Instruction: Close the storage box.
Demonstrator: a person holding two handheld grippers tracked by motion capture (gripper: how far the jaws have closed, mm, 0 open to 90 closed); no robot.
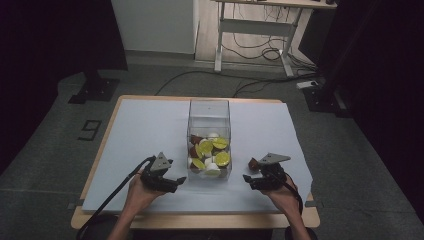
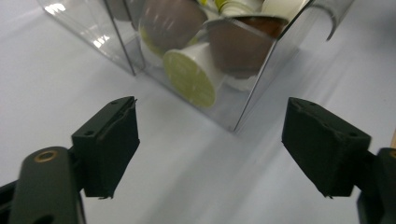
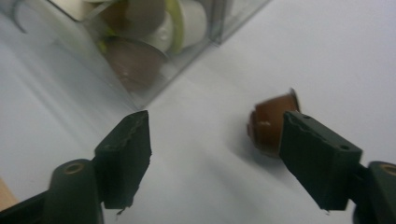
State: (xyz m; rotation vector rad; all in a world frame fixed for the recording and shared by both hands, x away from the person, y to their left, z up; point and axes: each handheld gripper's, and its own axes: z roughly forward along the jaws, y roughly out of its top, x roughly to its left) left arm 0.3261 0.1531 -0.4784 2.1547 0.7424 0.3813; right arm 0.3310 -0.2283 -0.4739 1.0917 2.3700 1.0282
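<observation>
On the white table sheet (image 1: pixel 150 125), a brown coffee capsule (image 3: pixel 271 123) (tipped sideways, foil-rimmed)

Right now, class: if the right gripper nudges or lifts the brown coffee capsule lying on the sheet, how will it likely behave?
The brown capsule lies on its side beside the clear box, so a nudge would probably roll it in a curve, given its tapered shape. It looks small and thin-walled, likely light. Its smooth, sloped sides might slip between the right gripper pads unless squeezed squarely.

Both forearms come in from six o'clock. The left gripper (image 1: pixel 176 181) points toward three o'clock, the right gripper (image 1: pixel 248 179) toward nine o'clock. Both have jaws apart with nothing between them.
</observation>
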